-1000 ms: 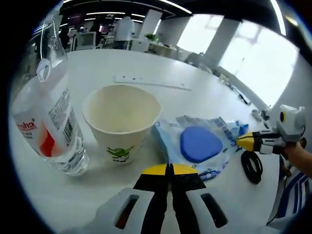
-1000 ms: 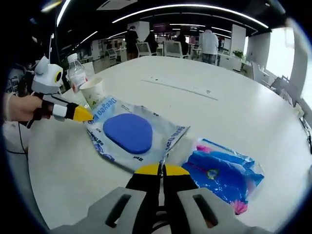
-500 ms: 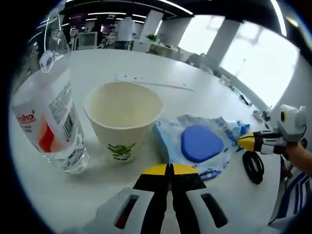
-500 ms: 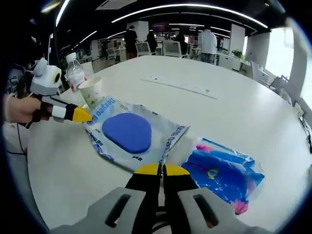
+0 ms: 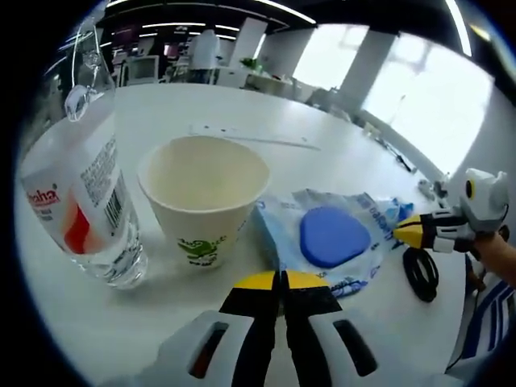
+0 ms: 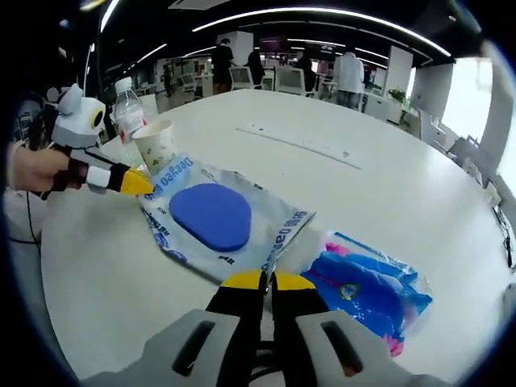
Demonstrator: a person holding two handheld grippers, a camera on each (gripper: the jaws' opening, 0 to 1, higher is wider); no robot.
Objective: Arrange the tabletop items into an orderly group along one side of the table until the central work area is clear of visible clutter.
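A clear water bottle with a red label stands at the left, and a paper cup stands next to it. A clear packet holding a blue pad lies right of the cup. My left gripper is shut and holds nothing, just short of the cup. In the right gripper view my right gripper is shut, its tips at the near edge of that packet. A blue packet lies to its right. The left gripper points at the packet's far corner, beside the cup and bottle.
A black cable loop lies on the white table under the right gripper. A long white power strip lies farther out on the table. Chairs, desks and people stand in the background. A hand holds the left gripper.
The left view has edged slightly closer to the cup and bottle. The right view has shifted a little. The items lie where they were, and both grippers stay shut.
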